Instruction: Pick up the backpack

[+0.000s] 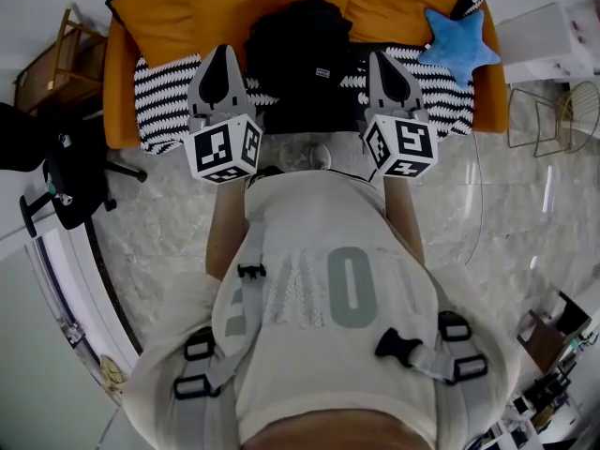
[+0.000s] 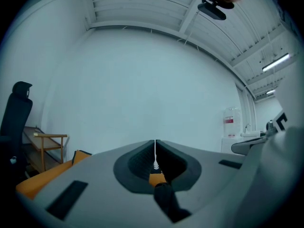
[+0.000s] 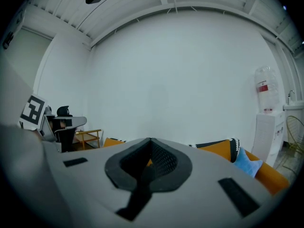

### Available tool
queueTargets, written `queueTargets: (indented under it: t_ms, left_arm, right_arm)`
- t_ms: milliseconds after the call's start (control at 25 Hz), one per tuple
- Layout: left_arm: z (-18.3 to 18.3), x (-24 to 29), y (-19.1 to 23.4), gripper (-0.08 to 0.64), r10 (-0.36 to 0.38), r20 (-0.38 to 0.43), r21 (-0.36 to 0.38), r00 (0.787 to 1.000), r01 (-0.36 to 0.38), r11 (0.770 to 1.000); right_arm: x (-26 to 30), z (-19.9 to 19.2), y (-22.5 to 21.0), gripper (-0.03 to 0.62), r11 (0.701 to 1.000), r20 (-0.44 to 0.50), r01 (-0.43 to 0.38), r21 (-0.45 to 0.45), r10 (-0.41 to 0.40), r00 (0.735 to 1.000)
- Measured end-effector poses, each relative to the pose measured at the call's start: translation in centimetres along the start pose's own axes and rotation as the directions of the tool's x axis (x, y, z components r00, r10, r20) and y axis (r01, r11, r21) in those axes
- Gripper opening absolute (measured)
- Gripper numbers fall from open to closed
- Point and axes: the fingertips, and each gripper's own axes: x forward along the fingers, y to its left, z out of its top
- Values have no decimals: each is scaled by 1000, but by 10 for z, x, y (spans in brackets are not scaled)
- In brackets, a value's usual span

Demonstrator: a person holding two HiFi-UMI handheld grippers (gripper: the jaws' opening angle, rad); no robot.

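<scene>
Backpack [image 1: 300, 64] — black, soft, slumped on the sofa [image 1: 159, 17] between both tongs. Left tongs [image 1: 221, 61] are clenched on a dark strap [image 2: 165, 199], right tongs [image 1: 382, 64] on another [image 3: 137, 194] — it'll likely sag, fairly weighty, and the straps are the best hold.

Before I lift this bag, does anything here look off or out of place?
Nothing stands out. The black backpack sits on the striped blanket on the orange sofa, with the blue star cushion at one end. Nothing looks spilled or torn.
</scene>
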Motion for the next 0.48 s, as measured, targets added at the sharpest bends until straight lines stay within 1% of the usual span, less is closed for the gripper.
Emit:
queueTargets:
  t_ms: [160,320,360,400,440,480]
  left_arm:
    - [5,-1,-1,23,11,35,-24,999,-10,1000]
    - [1,1,-5,27,-20,19,-12,1000,20,1000]
    - [-1,2,-8,61,-41,13,-14,999,41,999]
    - [-3,4,-12,133,-67,6,-25,998,67,997]
    - [-5,7,-16,198,-92,-3,-43,996,92,995]
    - [-8,9,-19,245,-109,-11,-64,994,108,992]
  right_arm:
    - [2,0,-4,8,1000,-9,-12,0,12,1000]
    - [4,-6,-3,9,998,-35,-59,32,60,998]
    - [7,-8,-2,78,996,-54,-82,47,84,995]
    - [10,-12,-1,252,993,-73,-103,66,108,992]
    - [12,-14,-1,295,989,-86,-116,86,123,989]
    - [13,-15,-2,324,987,-89,-122,108,132,987]
